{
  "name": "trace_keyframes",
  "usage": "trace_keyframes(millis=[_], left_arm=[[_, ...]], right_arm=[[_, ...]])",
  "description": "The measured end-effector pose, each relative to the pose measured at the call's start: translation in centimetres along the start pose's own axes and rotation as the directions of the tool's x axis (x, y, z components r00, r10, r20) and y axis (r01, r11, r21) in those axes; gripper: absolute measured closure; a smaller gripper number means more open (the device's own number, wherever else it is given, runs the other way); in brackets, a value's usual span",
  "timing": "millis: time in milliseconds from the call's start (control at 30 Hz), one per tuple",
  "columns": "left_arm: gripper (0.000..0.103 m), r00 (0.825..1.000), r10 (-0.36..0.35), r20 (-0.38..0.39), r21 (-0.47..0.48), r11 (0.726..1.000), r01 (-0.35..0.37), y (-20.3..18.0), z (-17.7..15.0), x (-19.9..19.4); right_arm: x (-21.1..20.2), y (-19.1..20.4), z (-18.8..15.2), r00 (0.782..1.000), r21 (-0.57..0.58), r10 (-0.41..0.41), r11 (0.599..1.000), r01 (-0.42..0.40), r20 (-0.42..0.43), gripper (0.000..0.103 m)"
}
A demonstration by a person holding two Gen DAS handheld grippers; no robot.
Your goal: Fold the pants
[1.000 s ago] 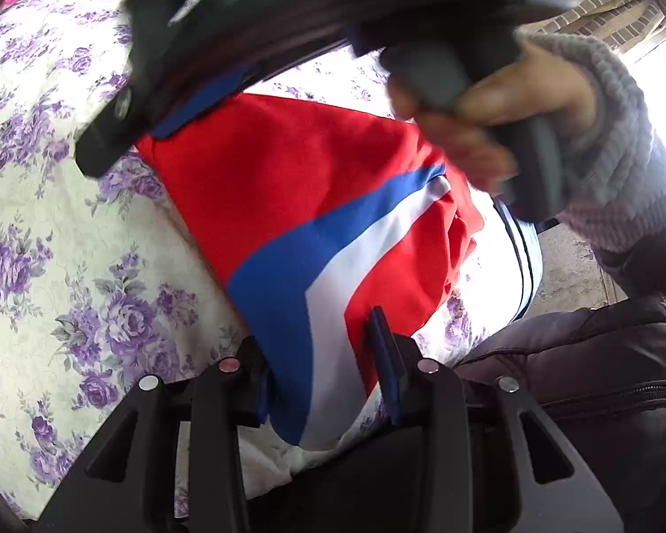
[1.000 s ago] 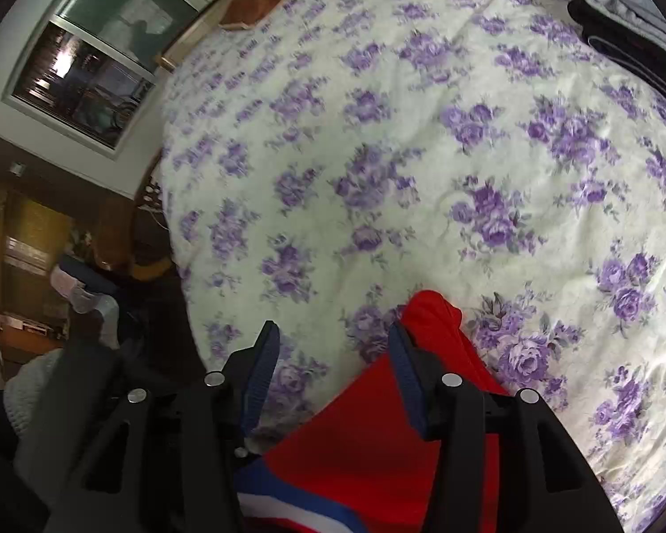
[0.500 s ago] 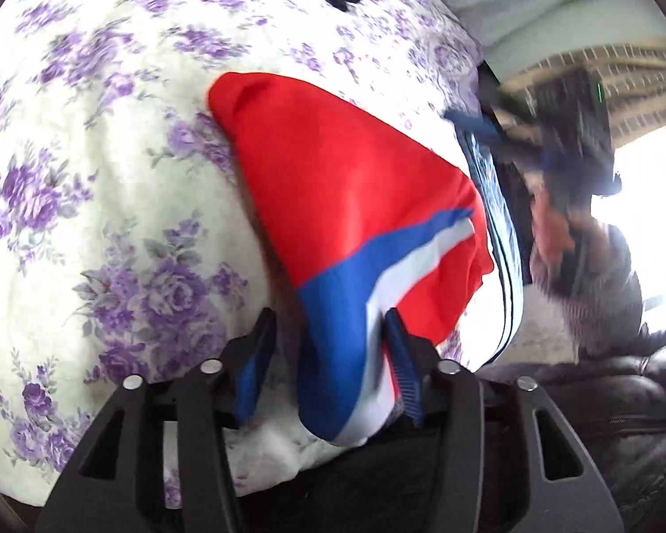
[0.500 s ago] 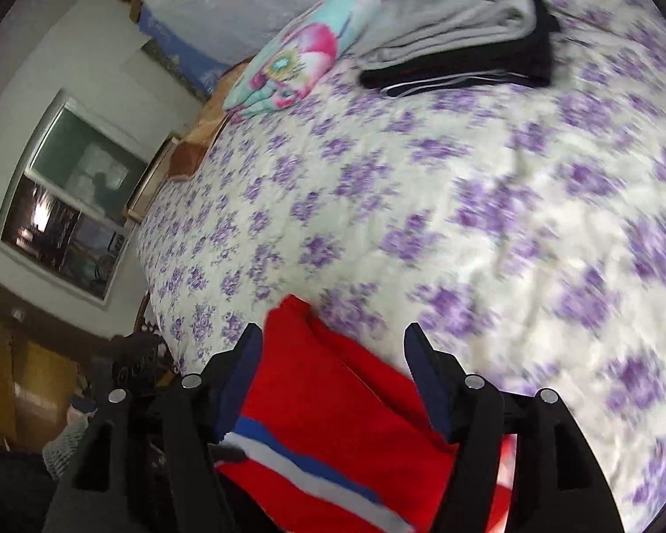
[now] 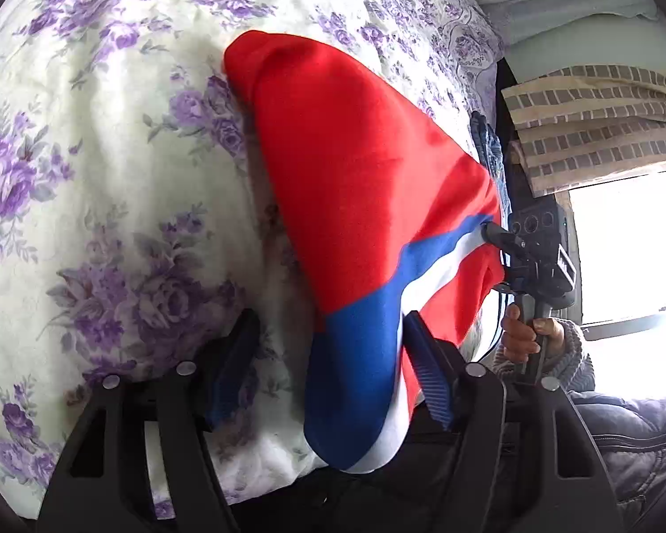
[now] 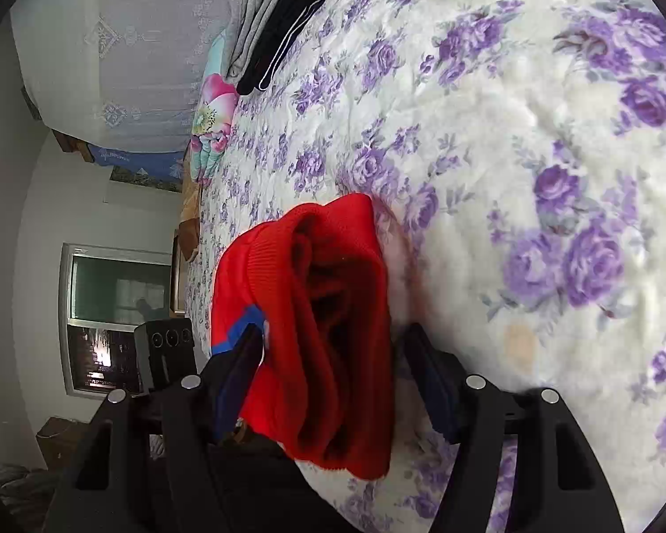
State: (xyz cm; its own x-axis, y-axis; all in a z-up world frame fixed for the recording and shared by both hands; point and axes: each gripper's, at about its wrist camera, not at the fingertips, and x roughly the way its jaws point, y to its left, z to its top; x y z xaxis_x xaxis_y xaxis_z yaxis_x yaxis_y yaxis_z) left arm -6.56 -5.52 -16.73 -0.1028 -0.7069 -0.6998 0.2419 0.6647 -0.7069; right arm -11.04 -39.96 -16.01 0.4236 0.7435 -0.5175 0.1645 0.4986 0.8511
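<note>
Red pants (image 5: 355, 146) with a blue and white stripe lie folded on the floral bedspread (image 5: 111, 142), one end hanging over the bed's edge. My left gripper (image 5: 333, 368) straddles that striped end. Its jaws are opening: the cloth brushes the right finger (image 5: 426, 377), and the left finger stands clear. In the right wrist view the bunched red end of the pants (image 6: 333, 311) sits between the wide jaws of my right gripper (image 6: 333, 355), with a thin gap at the right finger (image 6: 426, 368). The left wrist view shows the right gripper (image 5: 497, 240) at the pants' far side, held by a hand (image 5: 521, 337).
A stack of folded grey and black clothes (image 6: 271, 13) lies at the far end of the bed beside a flowered pillow (image 6: 213, 120). A dark blue garment (image 5: 488, 146) lies by the bed's edge. A checked curtain (image 5: 599, 120) hangs by a bright window. The person's dark jacket (image 5: 635, 435) is close by.
The left jaws have spread away from the striped cloth they pinched. The right gripper has swung off the far end of the pants, rolled, and now straddles their bunched red end.
</note>
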Motion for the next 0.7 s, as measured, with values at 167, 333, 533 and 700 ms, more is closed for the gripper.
trace_keyframes(millis=[167,333,533,700], left_arm=[[0.047,0.999,0.051,0.001,-0.005,0.999,-0.051,-0.6,-0.4,-0.8],[0.045,0.998,0.057,-0.035,0.024,0.998,-0.056,-1.3,0.0,0.2],[0.042,0.999,0.014,-0.032,-0.028,0.999,-0.015,-0.2,0.1,0.5],[0.042,0.999,0.042,-0.013,0.034,0.999,-0.041,-1.7,0.1,0.1]], right_arm=[[1.9,5.1,-0.1,1.0,-0.201,-0.006,0.979,0.001,-0.025,0.028],[0.7,2.3,1.0,0.998,-0.134,-0.06,0.989,0.064,0.032,0.033],[1.4,0.2,2.4,0.996,-0.043,0.069,0.997,-0.067,0.056,0.036],[2.7,2.6,2.1,0.995,-0.094,0.087,0.992,-0.082,0.041,0.042]])
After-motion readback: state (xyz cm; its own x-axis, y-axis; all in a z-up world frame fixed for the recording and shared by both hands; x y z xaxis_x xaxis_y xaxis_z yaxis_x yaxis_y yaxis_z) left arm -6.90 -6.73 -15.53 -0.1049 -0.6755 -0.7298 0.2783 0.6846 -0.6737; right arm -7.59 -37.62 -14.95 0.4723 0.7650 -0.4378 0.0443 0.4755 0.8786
